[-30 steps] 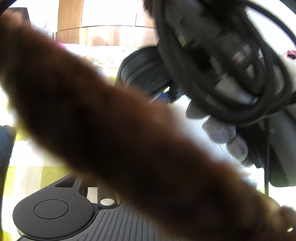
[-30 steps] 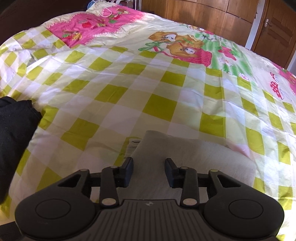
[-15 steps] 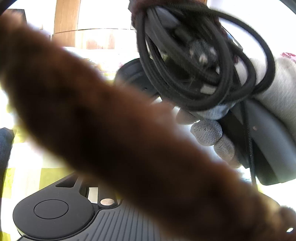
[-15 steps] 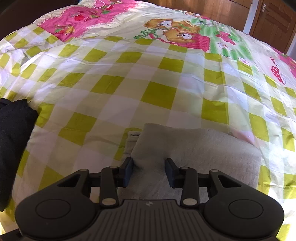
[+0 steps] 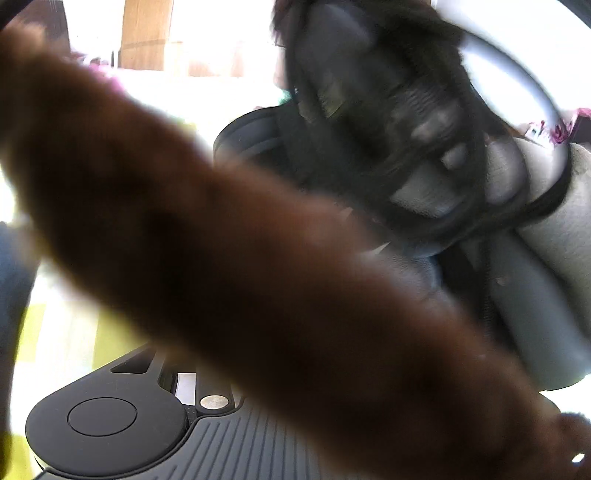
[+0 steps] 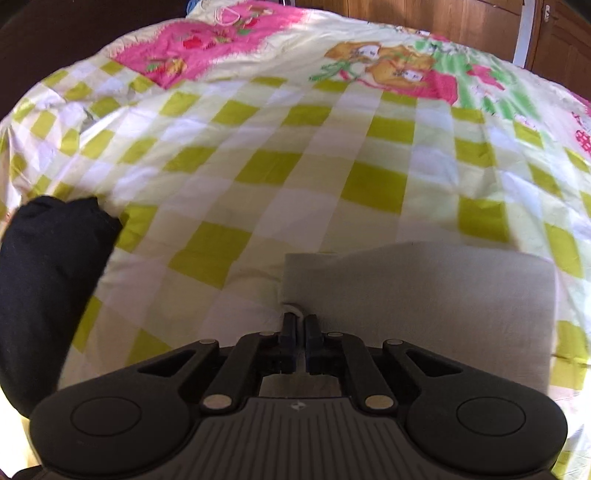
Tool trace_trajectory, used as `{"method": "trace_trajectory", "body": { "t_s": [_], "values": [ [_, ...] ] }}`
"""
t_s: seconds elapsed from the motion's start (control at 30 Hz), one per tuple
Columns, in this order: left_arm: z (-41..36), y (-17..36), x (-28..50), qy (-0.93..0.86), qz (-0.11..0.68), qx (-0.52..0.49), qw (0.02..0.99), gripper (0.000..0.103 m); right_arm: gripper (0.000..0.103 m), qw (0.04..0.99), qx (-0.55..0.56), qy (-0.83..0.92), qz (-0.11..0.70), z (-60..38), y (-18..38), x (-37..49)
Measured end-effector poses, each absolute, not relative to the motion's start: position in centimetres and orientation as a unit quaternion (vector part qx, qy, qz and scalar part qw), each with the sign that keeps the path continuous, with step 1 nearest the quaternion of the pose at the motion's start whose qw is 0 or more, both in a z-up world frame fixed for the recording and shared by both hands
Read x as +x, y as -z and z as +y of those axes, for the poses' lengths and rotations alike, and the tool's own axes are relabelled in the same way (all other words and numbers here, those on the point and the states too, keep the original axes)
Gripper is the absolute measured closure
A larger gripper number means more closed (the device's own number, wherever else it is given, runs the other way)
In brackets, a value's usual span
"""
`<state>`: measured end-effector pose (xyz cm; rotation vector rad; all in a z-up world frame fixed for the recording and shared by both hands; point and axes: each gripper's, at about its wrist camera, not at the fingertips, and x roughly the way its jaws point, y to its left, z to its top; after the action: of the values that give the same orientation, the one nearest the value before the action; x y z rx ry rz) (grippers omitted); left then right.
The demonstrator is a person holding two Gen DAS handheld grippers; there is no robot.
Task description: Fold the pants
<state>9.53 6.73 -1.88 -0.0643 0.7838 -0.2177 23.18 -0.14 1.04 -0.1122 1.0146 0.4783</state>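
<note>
Folded grey pants (image 6: 424, 302) lie on the checked bedspread (image 6: 295, 166) in the right wrist view. My right gripper (image 6: 300, 321) is at their near left corner, its jaws closing, and its pads pinch the grey edge by a white cord. In the left wrist view a blurred brown fuzzy cloth (image 5: 258, 258) crosses the picture close to the lens. It hides the left gripper's fingers, and only the left gripper's black body (image 5: 147, 424) shows. Whether the brown cloth is gripped I cannot tell. Behind it a gloved hand (image 5: 554, 221) holds the other gripper, which carries a coil of black cable (image 5: 406, 129).
A black garment (image 6: 48, 280) lies bunched at the bed's left edge. The bedspread runs on ahead, with pink and cartoon patches at its far end. Wooden doors (image 6: 406, 14) stand beyond the bed.
My right gripper's jaws went from wide apart to pinched on the grey pants' corner, and the gripper sank a little. In the left view the cable coil and gloved hand shifted and blurred.
</note>
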Motion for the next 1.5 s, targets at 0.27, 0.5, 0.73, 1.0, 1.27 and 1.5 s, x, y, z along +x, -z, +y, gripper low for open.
{"method": "trace_trajectory", "body": {
  "t_s": [0.27, 0.5, 0.73, 1.0, 1.27, 1.5],
  "values": [
    [7.1, 1.3, 8.4, 0.102, 0.375, -0.037, 0.921, 0.067, 0.075, 0.851, -0.057, -0.276, 0.443, -1.0, -3.8, 21.0],
    [6.3, -0.3, 6.6, 0.078, 0.362, -0.015, 0.929, 0.066, 0.075, 0.881, -0.098, -0.232, 0.400, -4.7, -6.3, 18.2],
    [4.6, -0.7, 7.5, 0.059, 0.370, 0.004, 0.927, 0.066, 0.075, 0.902, -0.131, -0.161, 0.380, -9.3, -5.6, 14.9],
    [3.8, 1.0, 8.3, 0.038, 0.416, 0.021, 0.908, 0.063, 0.075, 0.908, -0.094, -0.123, 0.388, -13.7, -4.3, 13.4],
    [3.7, -0.4, 8.1, 0.034, 0.399, 0.022, 0.916, 0.063, 0.075, 0.915, -0.094, -0.105, 0.379, -14.5, -4.2, 13.0],
    [4.6, -1.8, 8.2, 0.029, 0.378, 0.012, 0.925, 0.062, 0.075, 0.913, -0.100, -0.097, 0.383, -14.3, -4.0, 13.1]
  ]
}}
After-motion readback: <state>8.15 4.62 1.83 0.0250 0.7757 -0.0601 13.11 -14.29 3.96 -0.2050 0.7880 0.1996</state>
